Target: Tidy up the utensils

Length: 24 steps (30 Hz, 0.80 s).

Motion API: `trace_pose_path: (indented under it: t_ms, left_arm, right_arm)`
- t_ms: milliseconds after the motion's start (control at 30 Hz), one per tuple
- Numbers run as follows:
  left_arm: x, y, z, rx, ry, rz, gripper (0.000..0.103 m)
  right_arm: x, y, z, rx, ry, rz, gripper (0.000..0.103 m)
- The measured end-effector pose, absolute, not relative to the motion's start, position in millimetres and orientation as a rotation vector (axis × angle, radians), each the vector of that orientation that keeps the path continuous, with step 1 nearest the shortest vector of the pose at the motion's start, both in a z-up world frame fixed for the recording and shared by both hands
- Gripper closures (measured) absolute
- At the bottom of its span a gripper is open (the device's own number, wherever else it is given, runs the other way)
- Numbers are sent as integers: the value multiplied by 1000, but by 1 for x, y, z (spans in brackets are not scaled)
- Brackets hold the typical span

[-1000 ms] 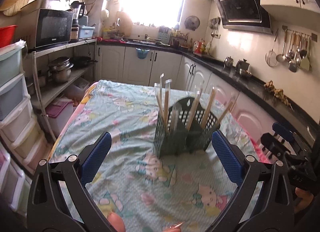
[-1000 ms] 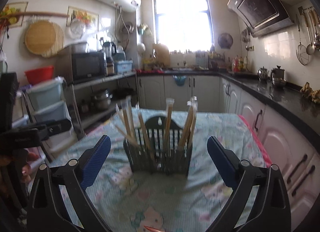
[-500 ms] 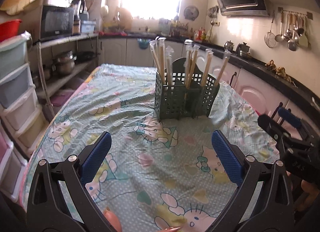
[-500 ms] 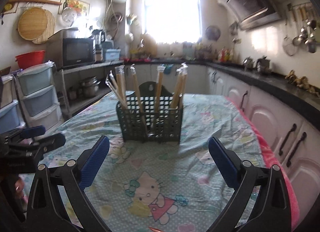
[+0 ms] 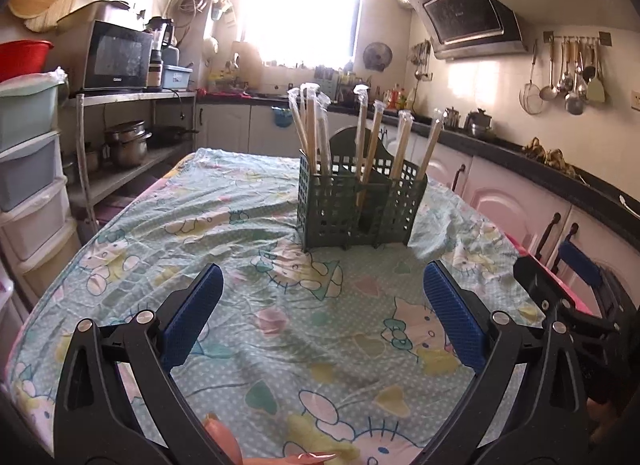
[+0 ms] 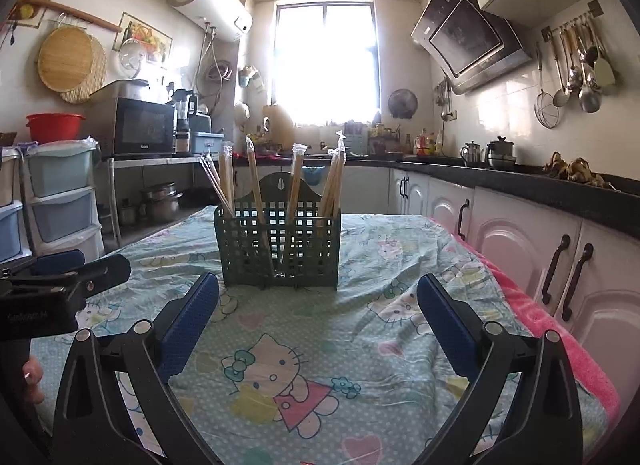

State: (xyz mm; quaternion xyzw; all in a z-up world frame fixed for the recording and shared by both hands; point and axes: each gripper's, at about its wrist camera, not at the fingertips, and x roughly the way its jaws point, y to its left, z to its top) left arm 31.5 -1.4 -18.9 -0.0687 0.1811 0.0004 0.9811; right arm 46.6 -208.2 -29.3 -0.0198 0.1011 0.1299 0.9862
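A dark green lattice utensil holder (image 5: 360, 205) (image 6: 278, 251) stands upright on the table with the cartoon-cat cloth (image 5: 280, 325) (image 6: 300, 345). Several wrapped chopstick pairs (image 5: 312, 133) (image 6: 294, 181) lean in its compartments. My left gripper (image 5: 324, 297) hangs open over the near part of the table, well short of the holder, holding nothing. My right gripper (image 6: 318, 305) is also open and empty, just in front of the holder. Each gripper shows at the edge of the other's view: the right gripper's body (image 5: 568, 297) and the left gripper's body (image 6: 60, 277).
Stacked plastic drawers (image 5: 28, 185) and a metal shelf with a microwave (image 5: 116, 57) and pots stand left of the table. White cabinets under a black counter (image 6: 520, 185) run along the right. Ladles hang on the right wall (image 6: 580, 77).
Both grippers have drawn back toward the table's near end and dropped lower, so the holder looks farther off. Both stayed open and empty. The holder has not moved.
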Motion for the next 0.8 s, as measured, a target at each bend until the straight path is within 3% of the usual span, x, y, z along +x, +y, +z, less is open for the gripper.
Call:
trace_pose_path:
  t_ms: [800]
  left_arm:
    - [25,-1,-15,-130,321,19,10]
  right_arm:
    - [39,-205,-24,-26,178,263,6]
